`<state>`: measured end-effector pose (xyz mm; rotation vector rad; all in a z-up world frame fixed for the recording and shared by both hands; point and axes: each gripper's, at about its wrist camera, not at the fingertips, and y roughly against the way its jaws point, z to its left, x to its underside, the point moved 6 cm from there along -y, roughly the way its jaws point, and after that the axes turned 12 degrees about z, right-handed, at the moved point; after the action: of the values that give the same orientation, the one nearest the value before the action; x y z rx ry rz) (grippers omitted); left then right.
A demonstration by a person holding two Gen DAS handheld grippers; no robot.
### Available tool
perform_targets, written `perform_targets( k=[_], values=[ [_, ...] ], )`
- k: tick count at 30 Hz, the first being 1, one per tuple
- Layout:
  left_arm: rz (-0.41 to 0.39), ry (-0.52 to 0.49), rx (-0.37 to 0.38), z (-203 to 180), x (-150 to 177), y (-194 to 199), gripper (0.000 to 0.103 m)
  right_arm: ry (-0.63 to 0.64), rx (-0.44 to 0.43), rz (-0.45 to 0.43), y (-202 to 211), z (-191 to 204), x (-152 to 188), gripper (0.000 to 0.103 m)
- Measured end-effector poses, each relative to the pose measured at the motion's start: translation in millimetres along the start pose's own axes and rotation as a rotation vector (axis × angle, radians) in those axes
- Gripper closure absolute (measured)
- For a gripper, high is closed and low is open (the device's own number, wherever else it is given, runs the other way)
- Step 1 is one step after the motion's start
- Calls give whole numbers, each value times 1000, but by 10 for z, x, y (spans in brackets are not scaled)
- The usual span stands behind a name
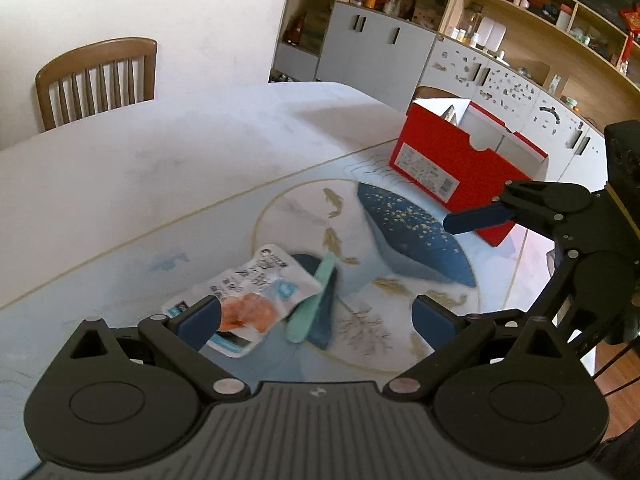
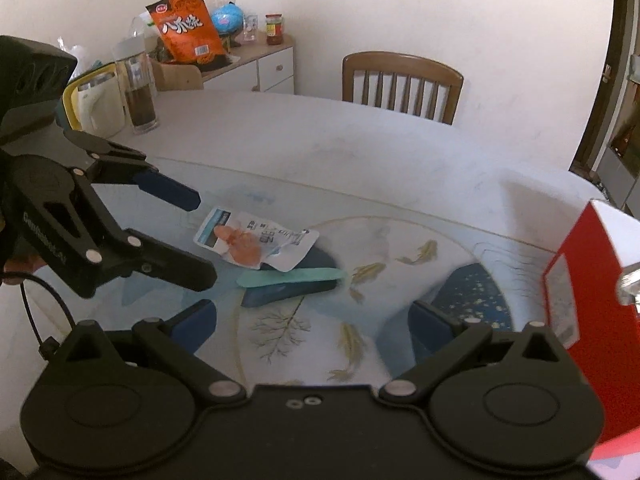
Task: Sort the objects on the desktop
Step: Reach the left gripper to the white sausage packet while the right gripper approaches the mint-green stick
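While both pairs of fingers stand wide and hold nothing, you have time to line up before you close. Your left gripper (image 1: 316,316) hovers low over the snack pouch (image 1: 256,300), which in the left wrist view lies at about 9 o'clock of the gap, one blue pad already over its lower corner. I judge the pick of this pouch to be the step in hand. Slide a little toward 9 o'clock so the pouch sits between the pads, then come down and pinch one edge, since a flat foil pack gives little to bite on.

The pouch is white with blue print and an orange picture, crumpled and lying flat on the counter (image 1: 160,184). Its far end lies over the mint-green stick (image 1: 314,298), which reads as a slim flat file or spatula; blur keeps me from saying which. Lift gently so the stick is not dragged.

Toward 2 o'clock stands the open red box (image 1: 452,160), probably the sorting bin. Your right gripper (image 2: 312,328) waits beside it, well clear of the pouch.
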<state>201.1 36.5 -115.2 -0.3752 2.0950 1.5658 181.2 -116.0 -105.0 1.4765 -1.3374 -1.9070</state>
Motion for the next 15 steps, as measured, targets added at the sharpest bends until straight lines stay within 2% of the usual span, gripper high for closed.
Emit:
perform_targets(
  k=[9,15],
  values=[
    [3,-84,-26,271,6,-150,1,36,-1,3,-292,142,-111,0],
    [12,-135,-15,350,-102,-330,1,52,-3,17,-461,189,-158,0]
  ],
)
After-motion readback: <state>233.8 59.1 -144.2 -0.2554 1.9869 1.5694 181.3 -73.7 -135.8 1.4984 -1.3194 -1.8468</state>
